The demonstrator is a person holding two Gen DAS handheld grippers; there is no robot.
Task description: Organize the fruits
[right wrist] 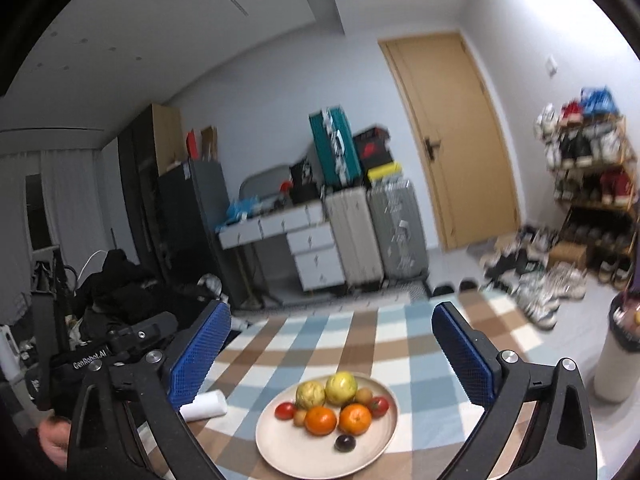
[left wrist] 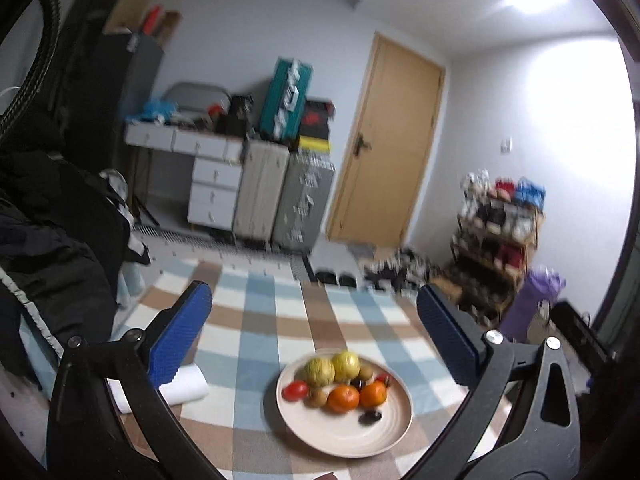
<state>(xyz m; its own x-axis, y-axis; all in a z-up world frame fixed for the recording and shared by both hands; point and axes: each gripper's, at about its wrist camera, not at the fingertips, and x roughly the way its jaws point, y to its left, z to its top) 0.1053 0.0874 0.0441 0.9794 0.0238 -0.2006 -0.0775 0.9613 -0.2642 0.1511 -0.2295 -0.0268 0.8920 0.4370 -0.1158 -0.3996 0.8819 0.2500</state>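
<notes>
We are holding both the left gripper and the right gripper spread wide and empty above the checked tablecloth. The fruits are sitting grouped on the beige plate below. We are judging the oranges firm and round, likely to roll, so gripping across their middles seems best, while the tomatoes look softer and need gentler pressure.

One cream plate sits on the checked tablecloth, and it carries nine fruits: two yellow-green round fruits, two oranges, two red tomatoes, two small brown fruits and one dark purple fruit. One white roll lies beside the plate. Two upright suitcases stand by the one wooden door.
</notes>
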